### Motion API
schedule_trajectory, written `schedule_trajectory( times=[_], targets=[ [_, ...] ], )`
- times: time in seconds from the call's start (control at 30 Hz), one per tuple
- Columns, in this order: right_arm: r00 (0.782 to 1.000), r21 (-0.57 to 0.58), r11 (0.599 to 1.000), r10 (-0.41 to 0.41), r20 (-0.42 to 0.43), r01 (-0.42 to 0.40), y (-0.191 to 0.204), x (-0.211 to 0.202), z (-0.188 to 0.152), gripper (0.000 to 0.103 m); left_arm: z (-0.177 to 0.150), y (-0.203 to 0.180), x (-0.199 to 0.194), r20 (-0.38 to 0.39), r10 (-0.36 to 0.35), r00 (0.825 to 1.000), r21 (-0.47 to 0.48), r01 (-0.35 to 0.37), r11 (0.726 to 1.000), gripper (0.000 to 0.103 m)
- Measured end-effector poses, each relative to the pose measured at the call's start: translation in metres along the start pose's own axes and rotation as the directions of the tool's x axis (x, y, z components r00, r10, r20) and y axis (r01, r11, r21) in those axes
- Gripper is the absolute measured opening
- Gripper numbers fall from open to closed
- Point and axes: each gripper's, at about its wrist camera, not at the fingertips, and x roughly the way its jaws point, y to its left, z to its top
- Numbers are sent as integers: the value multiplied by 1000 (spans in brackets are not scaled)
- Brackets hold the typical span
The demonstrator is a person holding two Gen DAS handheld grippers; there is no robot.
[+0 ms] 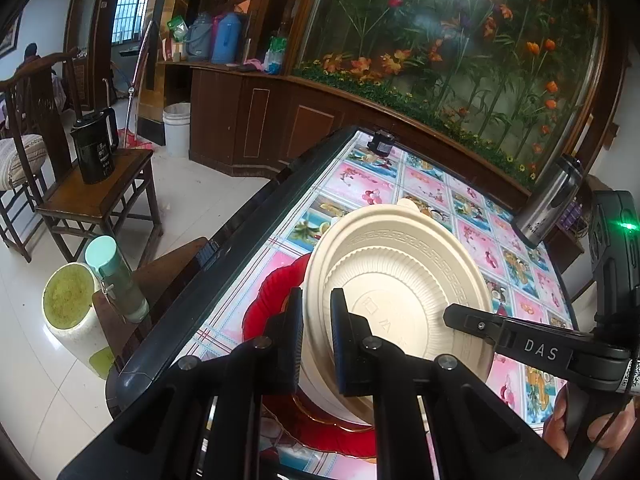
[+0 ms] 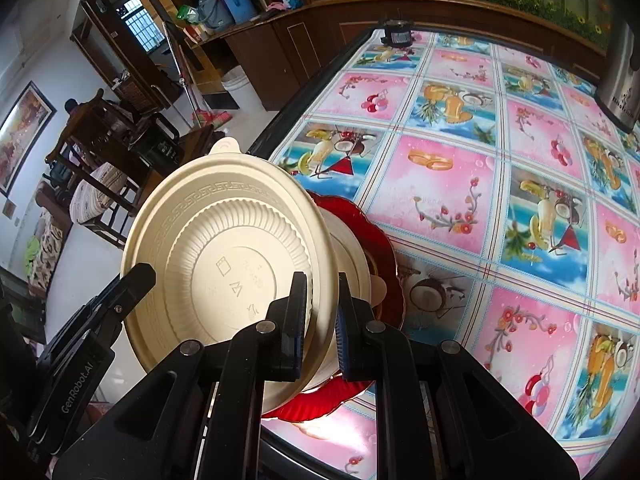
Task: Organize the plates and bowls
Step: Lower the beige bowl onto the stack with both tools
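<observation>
Both grippers are on the same piece here: a cream plastic bowl (image 1: 400,280), tipped up on edge so its ribbed underside and key-pattern rim face the cameras. The left gripper (image 1: 316,340) has its jaws closed tight on the bowl's rim at the near left side, one finger on the outer face and the other against the base side. The right gripper (image 2: 322,320) pinches the opposite edge of the rim in the same way, jaws closed on it, and in the left wrist view its fingers reach in from the right across the bowl's base. Under the tilted bowl sits a red scalloped plate (image 2: 384,264) on the table, and a second cream bowl (image 2: 352,256) rests on that plate, just behind the lifted one; whether the two bowls touch at the bottom I cannot tell. The stack sits near the left edge of the table (image 2: 440,184), which wears a glossy cloth of pink and blue fruit squares. At the far right stands a steel flask (image 1: 552,200), and a small dark object (image 1: 382,142) sits at the table's far edge. Off the table to the left, a black kettle (image 1: 96,148) rests on a wooden stool (image 1: 100,200).
</observation>
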Motion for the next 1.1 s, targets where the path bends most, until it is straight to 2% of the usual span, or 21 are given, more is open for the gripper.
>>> schedule_trajectory(
  times=[1.1],
  targets=[
    [999,53,999,10,-53,-7,-25,33,7,13,-3,-1,34,-92,10,996,0,-10,1000,11]
  ],
)
